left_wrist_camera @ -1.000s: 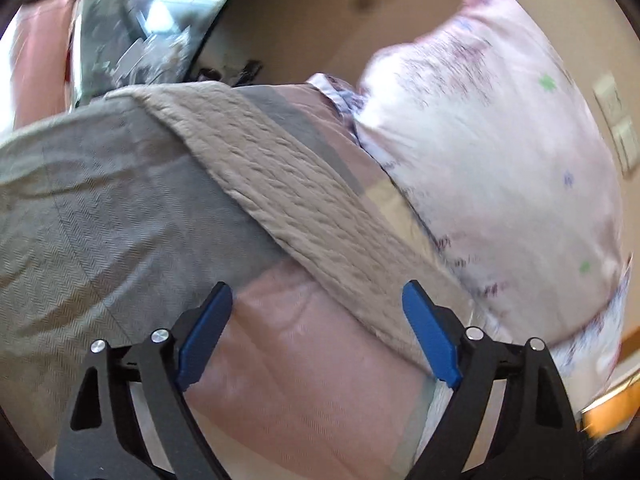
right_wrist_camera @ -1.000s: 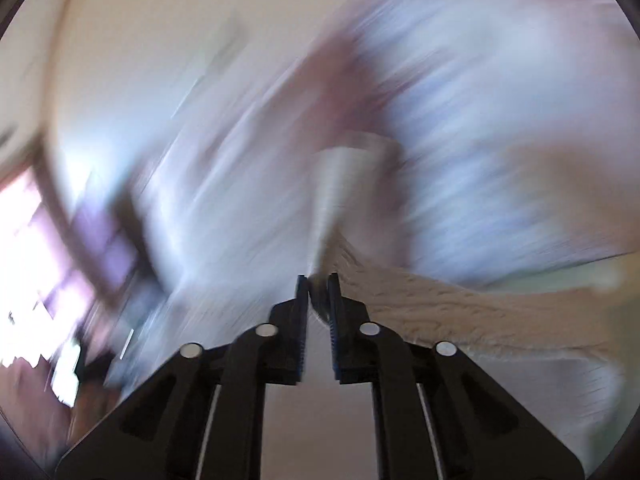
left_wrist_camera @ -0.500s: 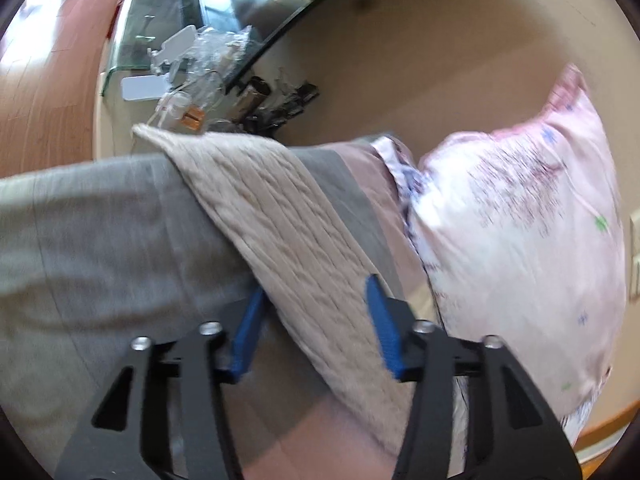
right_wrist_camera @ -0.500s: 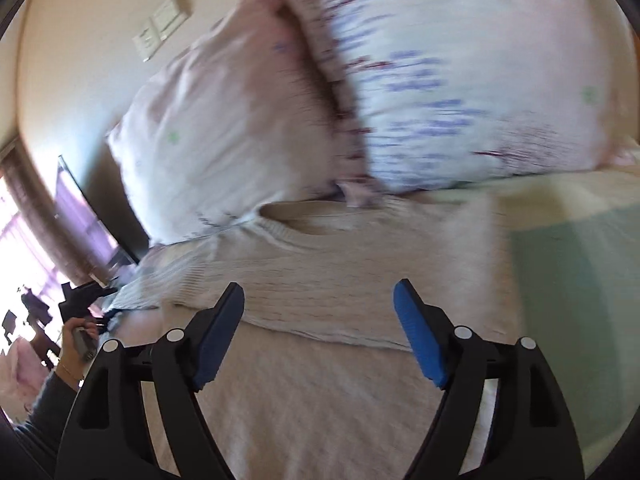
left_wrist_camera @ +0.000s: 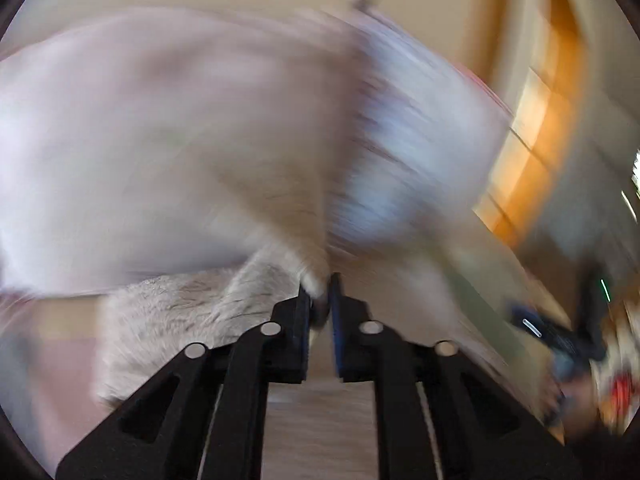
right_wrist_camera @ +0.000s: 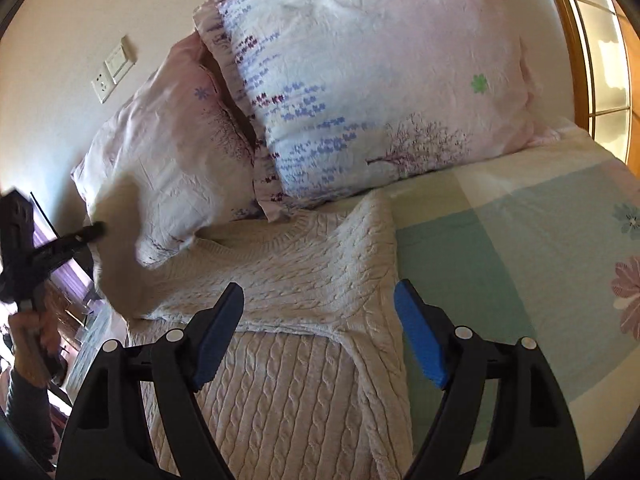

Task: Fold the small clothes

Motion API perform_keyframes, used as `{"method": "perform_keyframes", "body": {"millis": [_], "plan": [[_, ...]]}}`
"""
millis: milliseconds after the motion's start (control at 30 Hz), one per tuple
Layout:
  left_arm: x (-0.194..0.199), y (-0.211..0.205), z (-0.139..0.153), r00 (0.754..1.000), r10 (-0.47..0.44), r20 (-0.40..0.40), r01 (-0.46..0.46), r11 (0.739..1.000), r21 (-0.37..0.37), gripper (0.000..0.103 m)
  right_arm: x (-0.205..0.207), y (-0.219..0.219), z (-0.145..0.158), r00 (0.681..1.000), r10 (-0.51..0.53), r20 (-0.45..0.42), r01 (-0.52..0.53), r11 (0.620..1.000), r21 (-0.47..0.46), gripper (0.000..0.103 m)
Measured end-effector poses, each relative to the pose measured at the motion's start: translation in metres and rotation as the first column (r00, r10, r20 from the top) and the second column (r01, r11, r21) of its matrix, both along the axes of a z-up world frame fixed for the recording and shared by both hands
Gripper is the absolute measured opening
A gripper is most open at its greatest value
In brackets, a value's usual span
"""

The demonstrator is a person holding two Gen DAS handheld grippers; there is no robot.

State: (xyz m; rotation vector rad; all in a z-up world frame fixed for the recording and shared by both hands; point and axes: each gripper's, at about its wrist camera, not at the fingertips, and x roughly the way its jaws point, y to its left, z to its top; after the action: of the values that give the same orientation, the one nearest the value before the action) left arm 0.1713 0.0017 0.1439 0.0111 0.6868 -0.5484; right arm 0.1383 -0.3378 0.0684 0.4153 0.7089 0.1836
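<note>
My right gripper (right_wrist_camera: 318, 338) hangs with its jaws wide apart over the cream cable-knit sweater (right_wrist_camera: 280, 320). The sweater lies flat on the bed sheet (right_wrist_camera: 520, 248). At twelve o'clock I see two pillows (right_wrist_camera: 360, 80), and at nine o'clock the left gripper (right_wrist_camera: 94, 231).

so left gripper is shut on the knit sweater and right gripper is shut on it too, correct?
Not quite. The left gripper is shut on the sweater, but the right gripper is open: the right wrist view shows its jaws spread wide above the sweater, holding nothing.
</note>
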Motion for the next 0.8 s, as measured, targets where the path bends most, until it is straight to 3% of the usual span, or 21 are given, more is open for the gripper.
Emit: {"method": "perform_keyframes", "body": {"millis": [67,133,167,233,300,400,500,700,733,767,800], "plan": [[-0.005,-0.045,-0.029,0.991,-0.098,-0.089,0.105,0.992,0.074,0.024,-0.004,-0.002,-0.007,0.999,0.005,-0.039,-0.004,1.000,0.020,0.079],[-0.013,-0.042,-0.047,0.991,-0.075,-0.115,0.088,0.989,0.115,0.038,-0.017,-0.009,-0.011,0.998,0.015,-0.068,-0.013,0.999,0.032,0.079],[-0.019,-0.032,-0.053,0.992,-0.047,-0.117,0.062,0.990,0.125,0.046,-0.024,-0.013,-0.012,0.997,0.013,-0.080,-0.011,1.000,0.022,0.079],[-0.036,0.010,-0.066,0.986,0.046,-0.161,-0.032,0.995,0.092,0.051,-0.045,-0.023,-0.016,0.993,0.013,-0.116,-0.012,1.000,0.006,0.079],[-0.053,0.057,-0.079,0.961,0.160,-0.227,-0.151,0.987,0.056,0.055,-0.060,-0.031,-0.020,0.989,0.011,-0.149,-0.009,1.000,0.016,0.077],[-0.086,0.112,-0.102,0.909,0.276,-0.313,-0.280,0.960,0.033,0.057,-0.087,-0.044,-0.032,0.976,0.015,-0.215,0.001,0.997,0.074,0.066],[-0.119,0.146,-0.125,0.860,0.290,-0.419,-0.344,0.937,-0.058,0.057,-0.115,-0.047,-0.049,0.959,0.061,-0.276,-0.007,0.981,0.192,0.050],[-0.192,0.145,-0.132,0.883,0.192,-0.427,-0.303,0.930,-0.208,0.057,-0.160,-0.034,-0.069,0.934,0.187,-0.304,-0.062,0.923,0.379,0.024],[-0.201,0.141,-0.132,0.887,0.180,-0.424,-0.292,0.932,-0.214,0.052,-0.168,-0.032,-0.075,0.926,0.220,-0.308,-0.071,0.899,0.432,0.015],[-0.208,0.137,-0.133,0.885,0.160,-0.437,-0.278,0.935,-0.222,0.042,-0.172,-0.030,-0.079,0.920,0.239,-0.309,-0.074,0.883,0.463,0.010],[-0.217,0.132,-0.137,0.879,0.139,-0.456,-0.269,0.934,-0.234,0.038,-0.176,-0.028,-0.082,0.917,0.252,-0.308,-0.076,0.870,0.487,0.010]]}}
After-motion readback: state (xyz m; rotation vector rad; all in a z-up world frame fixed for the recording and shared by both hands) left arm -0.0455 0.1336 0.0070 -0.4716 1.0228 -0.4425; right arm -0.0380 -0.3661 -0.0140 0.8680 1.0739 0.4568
